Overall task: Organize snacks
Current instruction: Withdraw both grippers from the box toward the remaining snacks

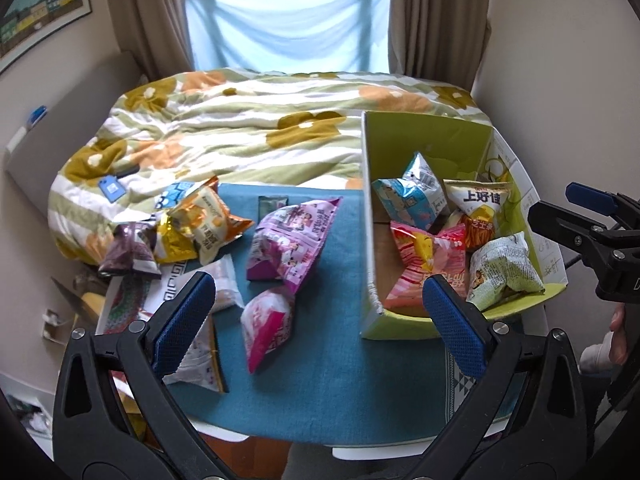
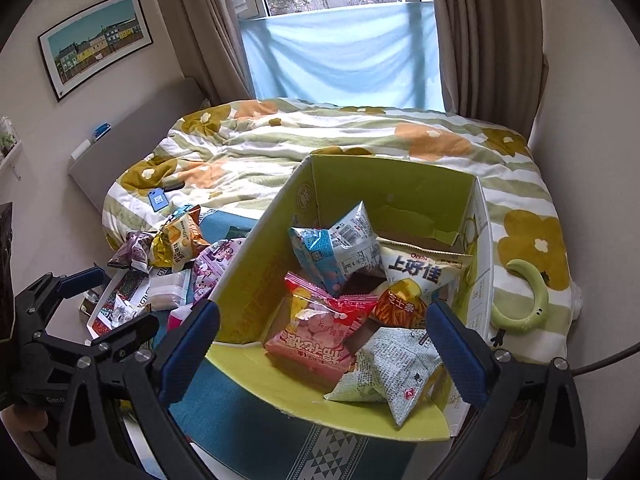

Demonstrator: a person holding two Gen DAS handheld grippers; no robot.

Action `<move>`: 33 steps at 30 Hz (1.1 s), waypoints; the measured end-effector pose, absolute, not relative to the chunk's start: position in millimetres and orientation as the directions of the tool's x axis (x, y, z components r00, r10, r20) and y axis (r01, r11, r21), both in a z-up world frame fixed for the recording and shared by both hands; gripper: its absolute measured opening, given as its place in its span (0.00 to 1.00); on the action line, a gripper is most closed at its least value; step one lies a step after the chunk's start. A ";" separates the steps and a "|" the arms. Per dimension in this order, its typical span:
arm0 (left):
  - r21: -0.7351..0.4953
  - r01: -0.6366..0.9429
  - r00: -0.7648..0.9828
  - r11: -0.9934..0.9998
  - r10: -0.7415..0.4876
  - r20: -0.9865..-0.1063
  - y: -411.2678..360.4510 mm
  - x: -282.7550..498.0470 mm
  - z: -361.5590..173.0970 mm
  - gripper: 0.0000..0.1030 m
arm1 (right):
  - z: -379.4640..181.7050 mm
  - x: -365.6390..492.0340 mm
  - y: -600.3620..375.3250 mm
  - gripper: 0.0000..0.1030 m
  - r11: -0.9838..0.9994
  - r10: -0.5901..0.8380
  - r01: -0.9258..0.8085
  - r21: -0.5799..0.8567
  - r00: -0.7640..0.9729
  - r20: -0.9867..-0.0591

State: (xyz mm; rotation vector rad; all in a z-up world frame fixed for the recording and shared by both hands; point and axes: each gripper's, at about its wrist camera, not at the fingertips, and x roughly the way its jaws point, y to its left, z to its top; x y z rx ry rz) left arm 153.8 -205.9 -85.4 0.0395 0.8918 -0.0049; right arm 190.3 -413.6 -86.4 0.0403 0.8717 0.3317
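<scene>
A green cardboard box (image 1: 370,216) (image 2: 256,272) stands on a teal mat (image 1: 340,368) and holds several snack bags: blue (image 2: 332,248), white Oishi (image 2: 420,272), pink (image 2: 320,332), pale green (image 2: 392,376). Loose bags lie left of the box: purple-pink (image 1: 288,240), small pink (image 1: 268,324), orange (image 1: 204,220), dark purple (image 1: 128,252). My left gripper (image 1: 320,320) is open and empty above the small pink bag. My right gripper (image 2: 320,344) is open and empty above the box's front; it also shows in the left wrist view (image 1: 576,216).
A bed with a flowered quilt (image 1: 240,128) lies behind the table. A blue phone (image 1: 112,188) rests on the quilt. A green curved object (image 2: 528,300) lies right of the box. A patterned flat box (image 1: 128,304) sits at the mat's left edge.
</scene>
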 end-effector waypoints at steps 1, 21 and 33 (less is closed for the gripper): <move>0.029 0.007 0.637 1.000 0.018 -0.771 -198.9 149.6 -81.6 1.00 | -83.6 188.5 -410.5 0.99 0.947 0.305 -0.275 0.167 0.603 -0.737; -0.026 -0.018 0.650 1.000 -0.008 -0.760 -22.3 99.6 -76.3 1.00 | -51.1 133.8 -294.4 1.00 0.970 0.243 -0.170 0.174 0.706 -0.665; -0.137 0.166 0.481 0.976 -0.202 -0.853 33.7 131.3 -165.8 1.00 | -92.2 118.5 -220.1 0.99 0.983 0.124 0.011 0.183 0.697 -0.706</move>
